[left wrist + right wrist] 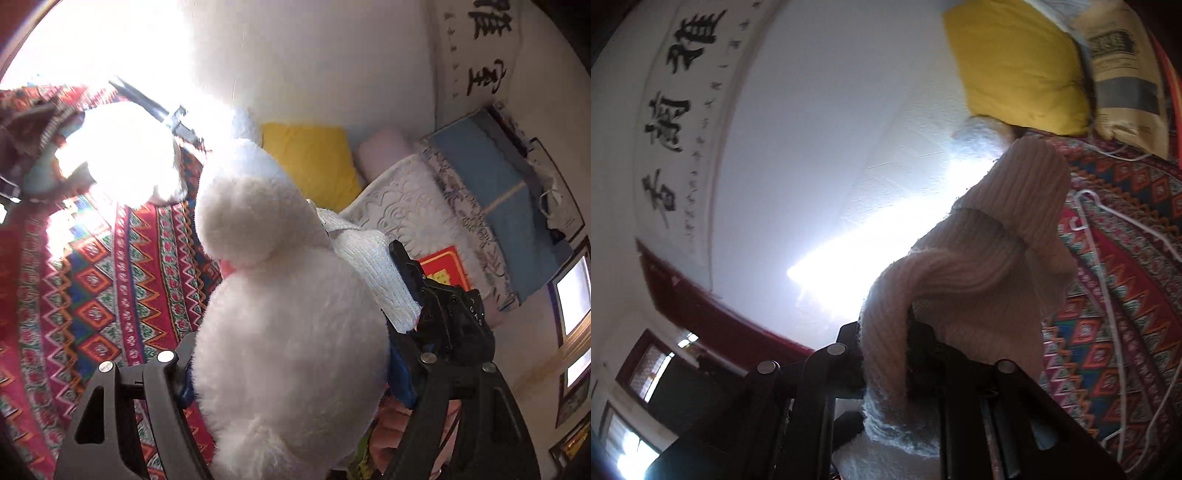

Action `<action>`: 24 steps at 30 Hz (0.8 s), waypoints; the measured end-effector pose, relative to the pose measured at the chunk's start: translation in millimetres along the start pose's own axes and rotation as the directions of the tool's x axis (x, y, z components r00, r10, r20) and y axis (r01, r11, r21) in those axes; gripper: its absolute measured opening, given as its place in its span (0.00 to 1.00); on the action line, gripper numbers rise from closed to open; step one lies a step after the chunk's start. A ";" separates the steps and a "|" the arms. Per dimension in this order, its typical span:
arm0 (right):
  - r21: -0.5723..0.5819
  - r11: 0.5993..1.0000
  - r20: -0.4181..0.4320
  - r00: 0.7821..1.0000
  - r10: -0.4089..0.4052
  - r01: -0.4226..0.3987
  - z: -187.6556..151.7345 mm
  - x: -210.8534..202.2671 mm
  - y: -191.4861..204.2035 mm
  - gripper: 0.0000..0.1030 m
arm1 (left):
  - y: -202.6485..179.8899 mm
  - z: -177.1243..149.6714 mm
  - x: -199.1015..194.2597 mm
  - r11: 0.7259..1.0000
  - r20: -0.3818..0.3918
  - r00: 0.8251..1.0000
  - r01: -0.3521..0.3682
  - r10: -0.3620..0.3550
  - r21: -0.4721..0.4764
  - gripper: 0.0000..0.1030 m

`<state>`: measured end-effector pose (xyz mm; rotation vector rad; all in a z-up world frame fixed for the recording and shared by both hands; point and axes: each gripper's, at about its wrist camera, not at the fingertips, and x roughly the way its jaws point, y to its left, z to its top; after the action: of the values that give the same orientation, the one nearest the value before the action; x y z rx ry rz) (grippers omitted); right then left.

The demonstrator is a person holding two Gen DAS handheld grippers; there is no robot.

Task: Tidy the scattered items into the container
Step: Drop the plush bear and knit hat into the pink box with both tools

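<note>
Left gripper (291, 354) was clamped around a fluffy white plush toy (280, 314), lifted over the red zigzag-patterned woven blanket (110, 266). Right gripper (886, 354) was pinched tight on its ribbed cream knitted sweater (979, 258).

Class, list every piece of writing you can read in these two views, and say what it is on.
"雅", "室": wall scroll, left wrist view.
"雅", "蘭", "香": wall scroll, right wrist view.
Small print on tan sack: too blurred.
</note>
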<state>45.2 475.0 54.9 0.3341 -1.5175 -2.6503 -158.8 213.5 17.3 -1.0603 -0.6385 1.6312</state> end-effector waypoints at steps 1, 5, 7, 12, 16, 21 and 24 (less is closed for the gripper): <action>-0.022 0.998 -0.014 0.999 0.051 -0.051 -8.1 4.1 19.3 0.12 | -3.8 -1.0 -31.6 1.000 0.048 0.999 -0.001 0.001 0.014 0.74; -0.121 0.968 -0.098 0.973 0.209 -0.220 -46.3 33.6 96.6 0.12 | -14.8 -10.5 -160.2 0.995 0.240 0.970 -0.049 0.027 0.087 0.75; -0.167 0.942 -0.147 0.952 0.269 -0.292 -68.4 57.3 139.7 0.12 | -17.3 -10.1 -221.7 0.987 0.342 0.938 -0.103 0.054 0.125 0.76; -0.287 0.872 -0.252 0.909 0.331 -0.397 -134.0 138.5 247.8 0.14 | -4.9 11.4 -346.5 0.935 0.549 0.813 -0.324 0.195 0.147 0.81; -0.391 0.836 -0.408 0.887 0.217 -0.385 -203.5 233.4 297.0 0.35 | 61.4 39.0 -376.1 0.759 0.503 0.661 -0.651 0.557 0.015 0.99; -0.666 0.731 -0.528 0.787 -0.319 -0.150 -313.8 311.5 262.3 0.96 | 173.3 36.4 -348.2 0.199 0.227 0.182 -0.978 0.957 -0.054 0.96; -0.732 0.664 -0.509 0.772 -0.380 -0.155 -339.2 294.1 229.1 0.96 | 167.7 39.2 -348.1 0.307 0.256 0.279 -0.949 0.925 -0.076 0.92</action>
<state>-177.0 22.8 40.7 1.1199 -0.1467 -2.5402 -248.9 -164.2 10.7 -1.2527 0.0374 2.8756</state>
